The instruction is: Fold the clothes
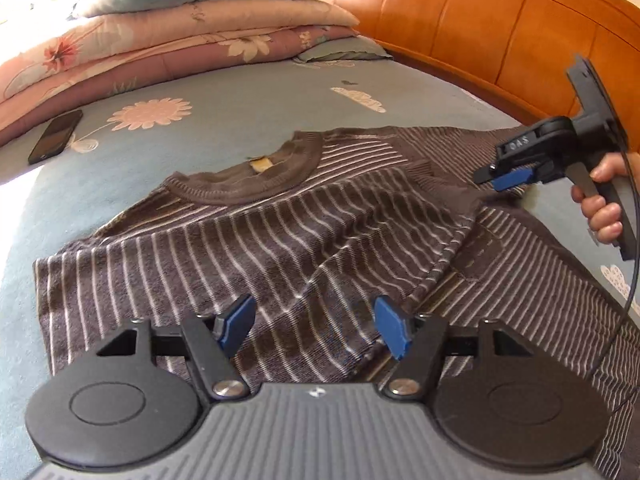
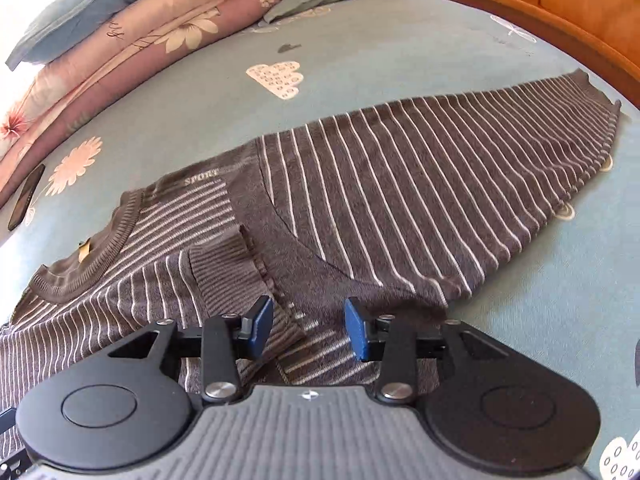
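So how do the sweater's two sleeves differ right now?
The one sleeve lies stretched out flat across the bedsheet, cuff far from the body. The other sleeve is folded in over the sweater's chest, its ribbed cuff by the right gripper. Both are brown with thin pale stripes.
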The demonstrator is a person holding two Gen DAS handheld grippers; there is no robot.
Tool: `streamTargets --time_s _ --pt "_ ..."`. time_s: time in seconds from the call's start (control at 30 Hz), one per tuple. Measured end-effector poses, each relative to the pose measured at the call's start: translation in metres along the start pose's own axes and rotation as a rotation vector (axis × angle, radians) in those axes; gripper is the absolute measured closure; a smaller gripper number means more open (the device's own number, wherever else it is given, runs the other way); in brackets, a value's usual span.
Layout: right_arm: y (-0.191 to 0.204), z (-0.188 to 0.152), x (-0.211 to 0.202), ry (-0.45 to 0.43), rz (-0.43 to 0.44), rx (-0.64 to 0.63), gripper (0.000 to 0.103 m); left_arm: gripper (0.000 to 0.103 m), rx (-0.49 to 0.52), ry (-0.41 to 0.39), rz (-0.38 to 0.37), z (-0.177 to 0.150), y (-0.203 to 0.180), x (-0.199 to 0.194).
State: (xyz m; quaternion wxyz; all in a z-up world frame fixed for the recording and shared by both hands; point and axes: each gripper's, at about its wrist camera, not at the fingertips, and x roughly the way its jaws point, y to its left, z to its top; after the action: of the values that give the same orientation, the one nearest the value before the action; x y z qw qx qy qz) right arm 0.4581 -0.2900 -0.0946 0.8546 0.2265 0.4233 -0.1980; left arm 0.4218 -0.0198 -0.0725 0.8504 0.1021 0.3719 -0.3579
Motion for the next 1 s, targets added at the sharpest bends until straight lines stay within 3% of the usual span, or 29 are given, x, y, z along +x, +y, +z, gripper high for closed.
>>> streamTargets --time_s 0.07,0.1,0.17,0.23,0.27,0.37,0.5,0.63,0.67,0.8,0.9,1.0 --pt "0.008 0.002 -0.006 -0.003 0.083 -0.056 0.059 0.047 0.079 0.019 -0.026 0.004 -0.016 0.011" --pt "0.014 0.002 -0.007 0.008 0.138 -0.091 0.059 0.057 0.089 0.037 -0.031 0.005 -0.020 0.019" --pt "0.033 -0.006 -0.007 0.059 0.247 -0.189 0.060 0.062 0.106 0.069 -0.040 0.008 -0.027 0.033" --pt "0.052 -0.016 0.000 0.108 0.315 -0.274 0.066 0.063 0.103 0.075 -0.040 0.009 -0.028 0.041" --pt "0.062 -0.020 0.005 0.138 0.347 -0.315 0.075 0.063 0.096 0.086 -0.043 0.009 -0.028 0.045" --pt "0.090 -0.032 0.023 0.210 0.419 -0.385 0.076 0.064 0.058 0.161 -0.098 0.004 -0.025 0.053" --pt "0.112 -0.052 0.040 0.331 0.405 -0.479 0.076 0.063 0.059 0.211 -0.164 -0.012 -0.032 0.041" --pt "0.098 -0.068 0.020 0.353 0.393 -0.513 0.076 0.063 0.070 0.231 -0.210 -0.013 -0.032 0.025" --pt "0.096 -0.066 0.017 0.378 0.389 -0.506 0.077 0.063 0.082 0.199 -0.201 -0.009 -0.030 0.020" --pt "0.110 -0.052 0.011 0.303 0.438 -0.499 0.076 0.059 0.126 0.103 -0.126 0.007 -0.022 0.017" --pt "0.138 -0.047 0.029 0.275 0.453 -0.516 0.076 0.059 0.052 0.129 -0.083 0.010 -0.004 0.037" --pt "0.148 -0.058 0.042 0.318 0.420 -0.537 0.077 0.060 0.010 0.200 -0.061 -0.007 0.003 0.041"
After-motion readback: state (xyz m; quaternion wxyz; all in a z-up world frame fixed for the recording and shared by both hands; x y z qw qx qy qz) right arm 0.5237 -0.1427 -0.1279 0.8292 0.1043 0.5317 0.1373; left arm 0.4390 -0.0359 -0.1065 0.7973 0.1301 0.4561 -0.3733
